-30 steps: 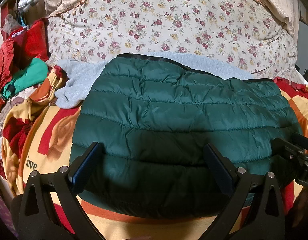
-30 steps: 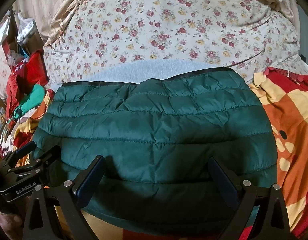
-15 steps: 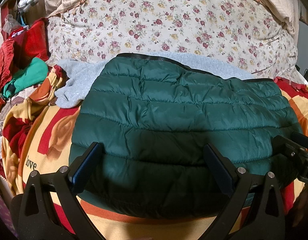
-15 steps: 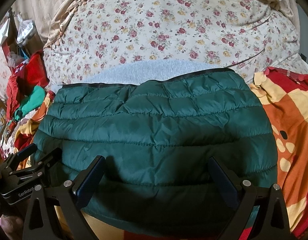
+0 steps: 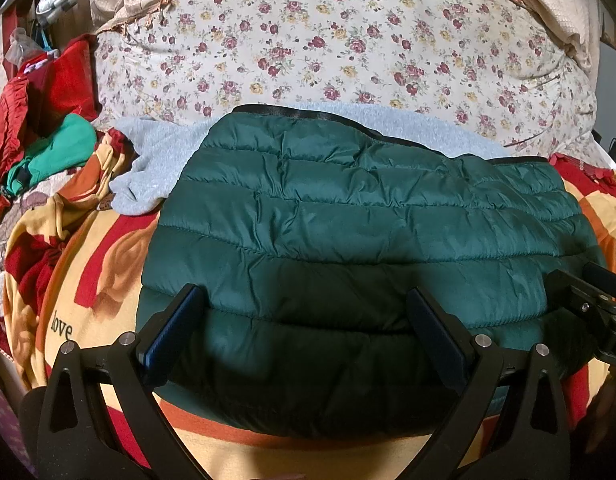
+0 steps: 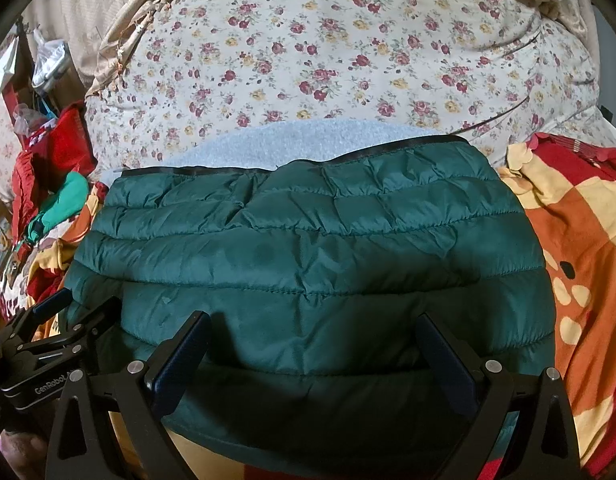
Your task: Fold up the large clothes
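A dark green quilted puffer jacket [image 5: 348, 232] lies folded into a wide block on the bed; it also shows in the right wrist view [image 6: 308, 256]. A light grey fleece garment [image 5: 155, 160] lies under it and sticks out at the far side and left [image 6: 308, 140]. My left gripper [image 5: 303, 320] is open, its fingers spread over the jacket's near left part. My right gripper [image 6: 312, 344] is open over the jacket's near right part. Each gripper shows at the edge of the other's view. Neither holds anything.
The bed has a red, orange and yellow blanket [image 5: 87, 280] [image 6: 580, 248]. A big floral duvet [image 5: 348, 40] is heaped behind the jacket. Red and green clothes [image 5: 47, 140] are piled at the left edge.
Nearly nothing. The right wrist view has drifted slightly; the jacket and both open grippers stay in place.
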`<state>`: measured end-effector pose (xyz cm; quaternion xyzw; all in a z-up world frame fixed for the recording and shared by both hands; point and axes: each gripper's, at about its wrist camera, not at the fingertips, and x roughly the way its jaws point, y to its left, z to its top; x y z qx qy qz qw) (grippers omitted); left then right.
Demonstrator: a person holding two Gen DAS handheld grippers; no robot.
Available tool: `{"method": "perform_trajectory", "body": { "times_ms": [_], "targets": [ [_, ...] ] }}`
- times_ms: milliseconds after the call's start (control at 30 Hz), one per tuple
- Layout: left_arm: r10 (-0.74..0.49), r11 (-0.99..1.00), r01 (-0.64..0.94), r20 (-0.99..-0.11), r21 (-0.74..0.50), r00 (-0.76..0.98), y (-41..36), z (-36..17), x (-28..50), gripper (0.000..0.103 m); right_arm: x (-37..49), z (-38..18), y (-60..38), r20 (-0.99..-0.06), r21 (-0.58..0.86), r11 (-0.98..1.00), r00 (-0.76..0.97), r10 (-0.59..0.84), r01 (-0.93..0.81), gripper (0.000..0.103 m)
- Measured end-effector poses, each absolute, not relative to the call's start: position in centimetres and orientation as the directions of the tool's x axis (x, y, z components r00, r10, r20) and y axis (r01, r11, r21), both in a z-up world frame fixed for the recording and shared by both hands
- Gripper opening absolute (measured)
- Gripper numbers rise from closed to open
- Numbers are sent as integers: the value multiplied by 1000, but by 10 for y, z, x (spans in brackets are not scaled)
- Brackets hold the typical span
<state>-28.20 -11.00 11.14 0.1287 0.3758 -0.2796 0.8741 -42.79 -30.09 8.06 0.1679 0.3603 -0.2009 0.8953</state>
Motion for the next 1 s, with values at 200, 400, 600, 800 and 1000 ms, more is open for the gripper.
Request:
{"method": "perform_trajectory", "body": {
  "times_ms": [200, 400, 600, 800, 1000],
  "targets": [
    [-392, 810, 586, -730, 14, 560, -110, 112, -282, 102, -428, 80, -302, -711, 158, 862, 662, -239, 481, 101],
    [-392, 810, 586, -729, 15, 561, -110, 112, -282, 102, -428, 80, -302, -712, 158, 862, 661, -238, 481, 101],
    [-394, 809, 588, -725, 18, 564, -111, 111, -283, 102, -427, 80, -302, -712, 157, 863, 661, -238, 480, 101],
    [-393, 810, 586, -726, 17, 564, -111, 113, -283, 102, -427, 80, -303, -712, 157, 863, 661, -239, 481, 101],
    [-393, 809, 587, -726, 19, 564, -111, 113, -283, 102, -427, 80, -303, -712, 157, 862, 660, -239, 482, 101]
  ]
}}
